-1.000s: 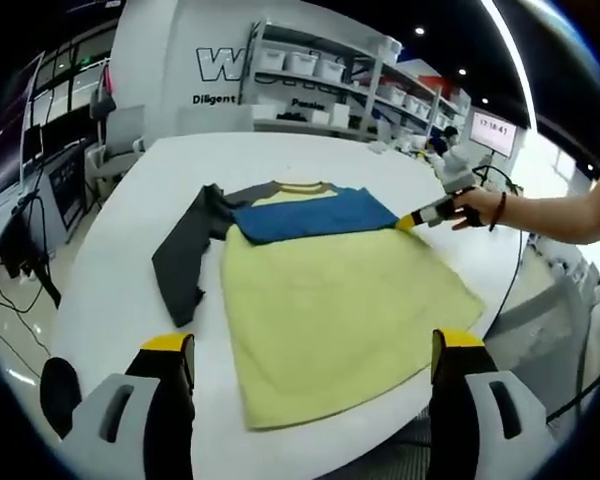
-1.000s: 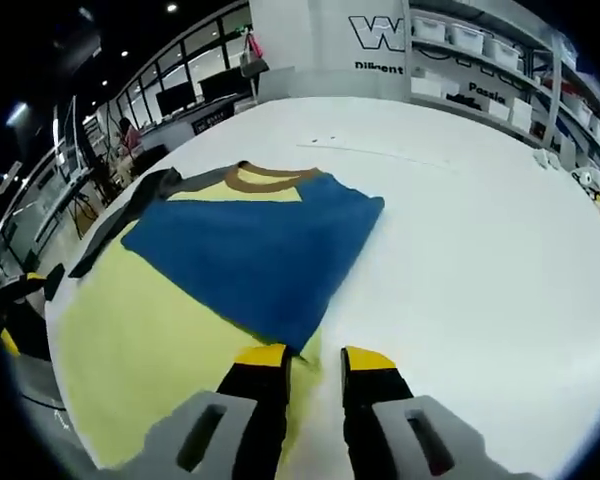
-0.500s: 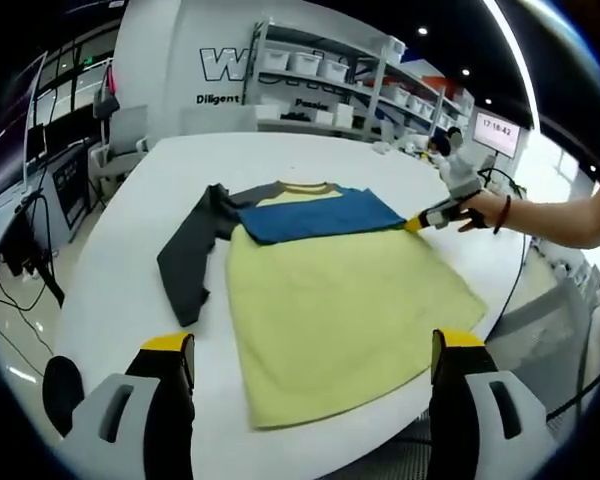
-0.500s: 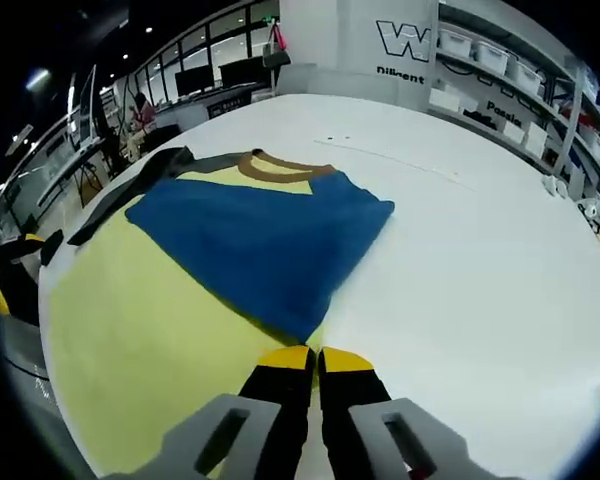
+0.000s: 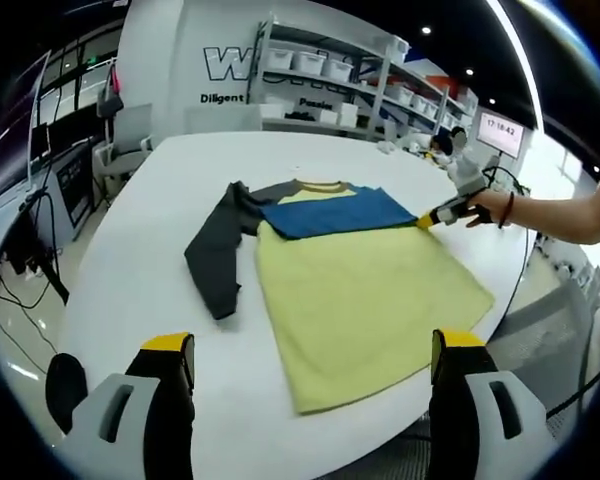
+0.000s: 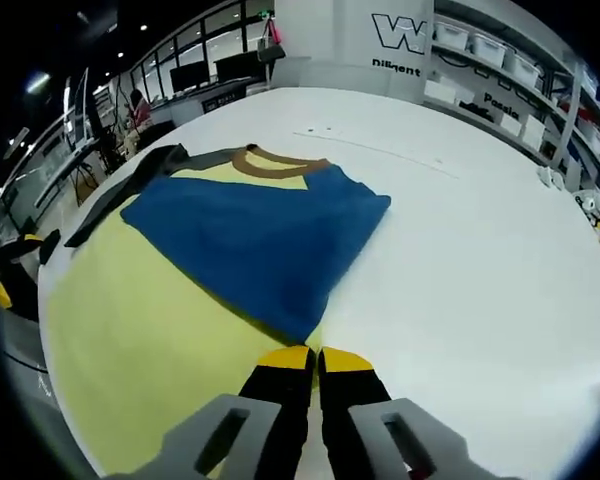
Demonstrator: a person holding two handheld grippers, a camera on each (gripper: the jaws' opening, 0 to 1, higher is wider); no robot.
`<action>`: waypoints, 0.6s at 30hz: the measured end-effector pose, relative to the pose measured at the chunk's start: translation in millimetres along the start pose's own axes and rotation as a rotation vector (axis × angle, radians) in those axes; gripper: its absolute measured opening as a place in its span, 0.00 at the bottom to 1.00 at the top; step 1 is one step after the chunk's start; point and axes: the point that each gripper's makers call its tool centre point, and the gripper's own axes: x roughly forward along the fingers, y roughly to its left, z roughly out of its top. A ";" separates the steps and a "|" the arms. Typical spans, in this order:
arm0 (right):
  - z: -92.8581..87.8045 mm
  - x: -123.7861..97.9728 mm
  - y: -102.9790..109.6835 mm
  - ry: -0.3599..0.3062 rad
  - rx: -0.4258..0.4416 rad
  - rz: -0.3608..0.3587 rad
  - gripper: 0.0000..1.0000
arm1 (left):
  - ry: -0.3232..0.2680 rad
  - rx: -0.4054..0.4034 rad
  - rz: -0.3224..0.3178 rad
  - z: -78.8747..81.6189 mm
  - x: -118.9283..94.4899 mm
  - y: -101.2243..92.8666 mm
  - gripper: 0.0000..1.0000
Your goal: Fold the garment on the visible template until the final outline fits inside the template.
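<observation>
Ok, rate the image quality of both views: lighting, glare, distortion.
Left gripper view: even overhead light, soft sheen on the white table, strong fisheye bending of its edge, shirt sharp, bright window wash at the right. Right gripper view: same curvature, the right gripper with its fingers closed together looms large, blue sleeve crisp, ceiling lights small spots.

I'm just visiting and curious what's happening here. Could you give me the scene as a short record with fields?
Surface: white table
Garment: yellow shirt, brown collar
Blue sleeve: folded across the chest
Grey sleeve: spread out on the table
Left gripper: jaws wide apart, short of the shirt
Right gripper: jaws closed at the blue sleeve's tip
</observation>
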 end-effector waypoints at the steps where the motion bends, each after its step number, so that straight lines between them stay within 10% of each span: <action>1: -0.7 -0.4 -3.8 0.005 -0.005 -0.003 0.00 | 0.002 0.000 0.000 0.0 0.3 0.1 0.99; 18: -16.6 -17.3 -53.9 0.062 0.007 -0.089 0.00 | 0.000 0.009 0.014 9.5 16.1 1.1 0.96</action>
